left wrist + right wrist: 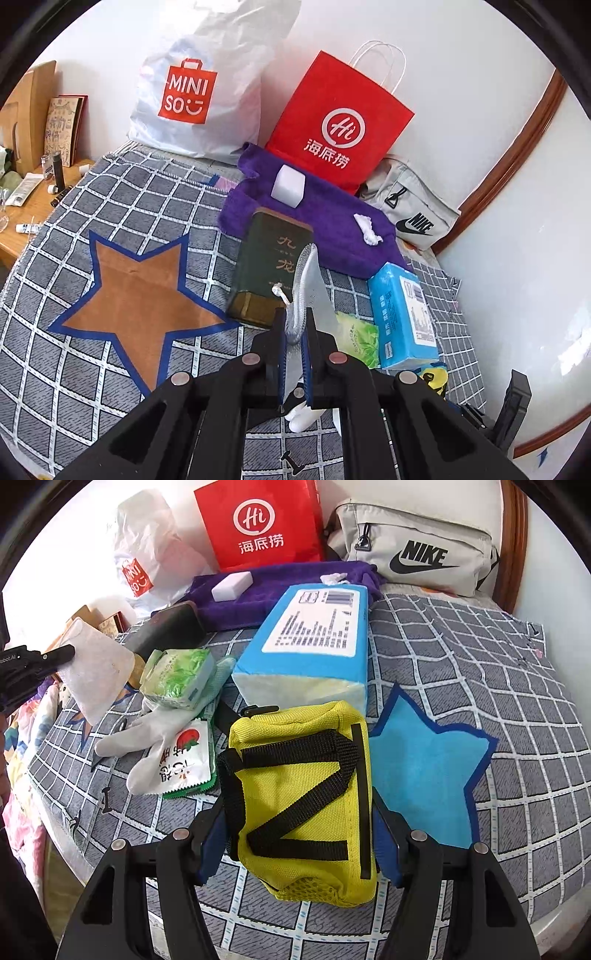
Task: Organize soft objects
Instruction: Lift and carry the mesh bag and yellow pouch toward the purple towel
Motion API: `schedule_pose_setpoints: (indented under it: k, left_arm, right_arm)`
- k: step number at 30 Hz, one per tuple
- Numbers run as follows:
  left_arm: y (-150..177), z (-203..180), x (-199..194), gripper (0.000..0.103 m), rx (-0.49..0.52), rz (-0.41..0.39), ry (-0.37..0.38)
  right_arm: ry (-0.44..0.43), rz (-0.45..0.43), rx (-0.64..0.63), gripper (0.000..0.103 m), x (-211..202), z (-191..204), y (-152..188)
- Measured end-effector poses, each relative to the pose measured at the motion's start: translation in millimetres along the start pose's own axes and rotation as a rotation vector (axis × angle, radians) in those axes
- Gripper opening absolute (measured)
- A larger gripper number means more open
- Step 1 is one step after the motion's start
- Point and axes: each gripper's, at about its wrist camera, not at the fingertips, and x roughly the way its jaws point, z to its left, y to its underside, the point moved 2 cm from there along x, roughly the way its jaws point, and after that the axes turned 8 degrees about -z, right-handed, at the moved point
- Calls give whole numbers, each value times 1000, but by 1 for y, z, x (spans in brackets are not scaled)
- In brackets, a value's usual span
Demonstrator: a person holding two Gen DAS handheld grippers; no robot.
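Clamped tight, the left gripper [294, 328] pinches a thin grey-white cloth with a stitched white edge [308, 291], which stands up from between its blue pads in the left wrist view. At ten o'clock from the grip, a brown felt star outlined in blue [138, 299] lies flat on the grey checked bedspread [74, 354]. A dark green hardback book [266, 266] lies at twelve o'clock, just past the cloth, with a purple towel [332, 221] beyond it carrying a white foam block [289, 185]. At three o'clock a blue tissue pack [400, 317] sits beside a green tissue packet [356, 341].

From the right wrist view, the right gripper [299, 834] stands half wide, its jaws on either side of a yellow fabric pouch with black webbing straps [306, 801]; the pads look pressed to its sides. A light blue felt star edged in dark blue [424, 771] lies flat at three o'clock, just beside the pouch. The blue tissue pack [314, 638] lies at twelve o'clock. At ten o'clock a white glove [155, 734] sprawls under the green tissue packet [177, 677], with a white snack sachet bearing a strawberry print [184, 764] on it. At nine o'clock, far off, the left gripper [70, 650] holds the cloth [98, 672] aloft.
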Motion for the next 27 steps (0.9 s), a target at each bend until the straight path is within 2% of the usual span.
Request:
schedule_pose_setpoints:
  k: [5,16,27]
  left_arm:
    - [-8,-7,-2,7,34,-10,-40]
    - [-33,-30,-4,7,75,-35,-32]
    - [-65,-40,15,7,87,-36,-37]
  right_arm:
    - [-28,-37,4,66,-13,2,-16]
    - [-48,-111,0,66,-29,2,-64]
    - [-42,-174,-21,66,-27,1,-125]
